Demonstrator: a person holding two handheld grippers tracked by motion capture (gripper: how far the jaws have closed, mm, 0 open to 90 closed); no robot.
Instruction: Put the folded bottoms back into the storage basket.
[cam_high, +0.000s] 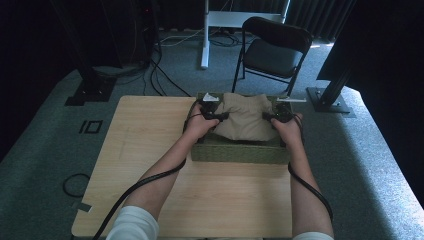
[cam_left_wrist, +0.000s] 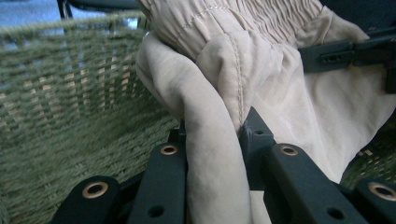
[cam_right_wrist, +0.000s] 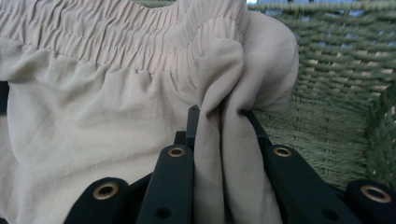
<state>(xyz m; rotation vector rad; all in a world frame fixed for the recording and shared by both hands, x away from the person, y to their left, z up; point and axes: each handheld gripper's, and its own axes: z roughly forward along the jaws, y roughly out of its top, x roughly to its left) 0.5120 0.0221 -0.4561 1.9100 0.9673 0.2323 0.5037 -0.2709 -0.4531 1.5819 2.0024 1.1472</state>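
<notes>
Both forearms reach forward over the surface (cam_high: 150, 150); left tool (cam_high: 212, 114) and right tool (cam_high: 278, 115) each pinch the beige garment (cam_high: 245, 117) above the green basket (cam_high: 240, 152).

The beige garment (cam_high: 243, 119) covers the green woven basket's (cam_high: 240, 152) floor, so its contents cannot be told. In the left gripper view a fold of cloth (cam_left_wrist: 215, 177) hides the jaw tips; the garment's top runs off the frame.

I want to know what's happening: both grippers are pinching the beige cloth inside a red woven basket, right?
Not quite: the woven basket is green, not red, as the high view shows. Both the left gripper and the right gripper do pinch the beige gathered cloth.
</notes>
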